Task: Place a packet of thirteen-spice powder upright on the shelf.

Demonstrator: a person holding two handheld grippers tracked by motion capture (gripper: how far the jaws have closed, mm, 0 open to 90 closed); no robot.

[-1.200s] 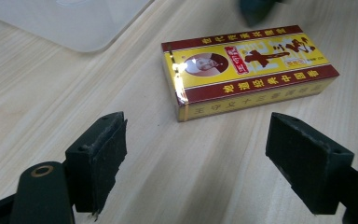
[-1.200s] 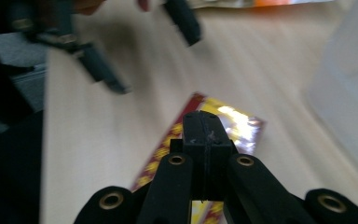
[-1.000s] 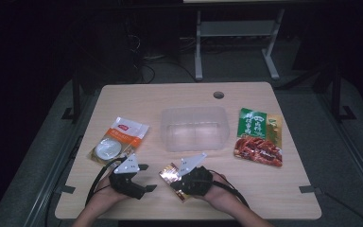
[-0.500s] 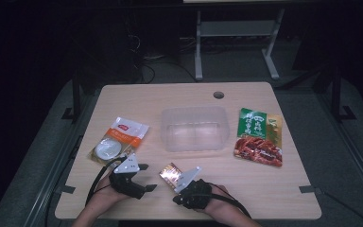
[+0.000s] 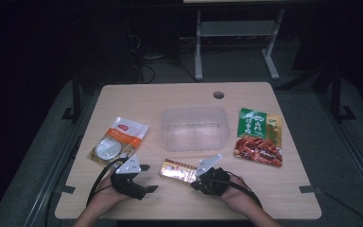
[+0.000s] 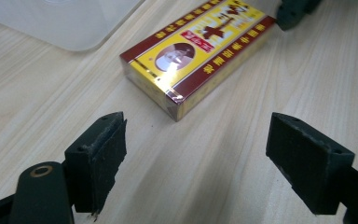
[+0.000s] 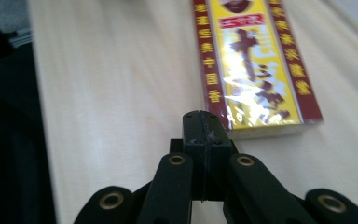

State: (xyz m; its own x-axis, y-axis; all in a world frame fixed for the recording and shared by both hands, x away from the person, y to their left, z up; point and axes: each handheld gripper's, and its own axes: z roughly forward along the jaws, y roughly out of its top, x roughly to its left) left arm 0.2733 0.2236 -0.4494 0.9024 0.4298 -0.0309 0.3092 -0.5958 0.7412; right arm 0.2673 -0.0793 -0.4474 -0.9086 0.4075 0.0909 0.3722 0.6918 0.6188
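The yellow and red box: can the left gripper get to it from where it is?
Probably yes. The left gripper is open, with only bare table before the yellow and red box.

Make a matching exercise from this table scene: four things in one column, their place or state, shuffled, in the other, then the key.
Things
1. yellow and red box
2. clear plastic tub
3. left gripper
4. right gripper

Place or state
A. jaws pressed together with nothing between them
B. lying flat on the table between the two grippers
C. jaws wide apart
D. at the middle of the table, beyond the box

Pairs: 1-B, 2-D, 3-C, 4-A
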